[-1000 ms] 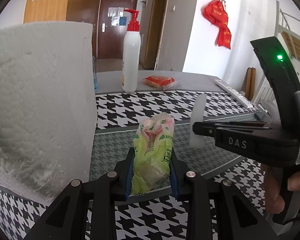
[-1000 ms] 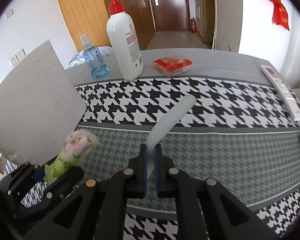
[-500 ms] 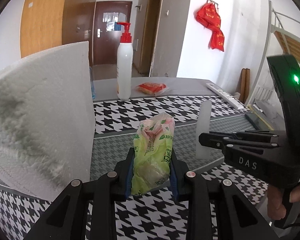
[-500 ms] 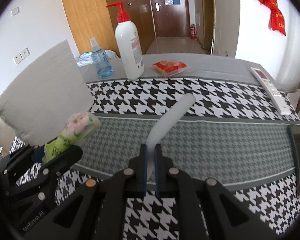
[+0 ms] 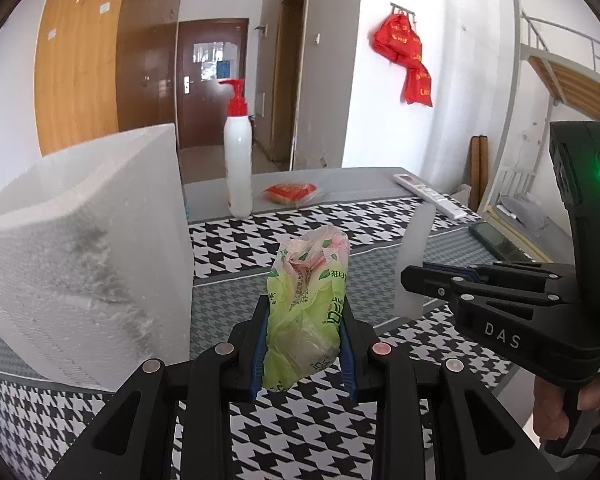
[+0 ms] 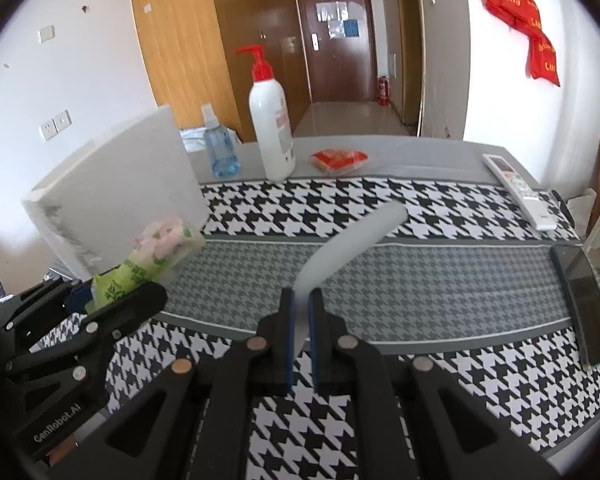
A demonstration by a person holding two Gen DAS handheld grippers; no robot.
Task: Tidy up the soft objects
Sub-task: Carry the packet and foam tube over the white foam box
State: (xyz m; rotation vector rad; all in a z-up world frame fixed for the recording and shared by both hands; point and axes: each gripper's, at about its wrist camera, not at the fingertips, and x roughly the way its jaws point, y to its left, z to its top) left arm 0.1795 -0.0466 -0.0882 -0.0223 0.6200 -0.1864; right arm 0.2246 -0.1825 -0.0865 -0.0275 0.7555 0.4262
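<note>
Crinkly glossy green-pink plastic tissue pack; rough matt white foam block; smooth white plastic pump bottle; woven houndstooth cloth on tabletop; matt black plastic fingers.

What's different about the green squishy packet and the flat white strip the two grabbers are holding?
The green packet is puffy and crinkled, with green and pink printing; the white strip is thin, smooth and plain.
The packet fills a wide gap in the left gripper, while the strip sits in a nearly closed right gripper.
The packet stands fairly straight; the strip leans to the right.
Both are held up above the checked cloth.
</note>
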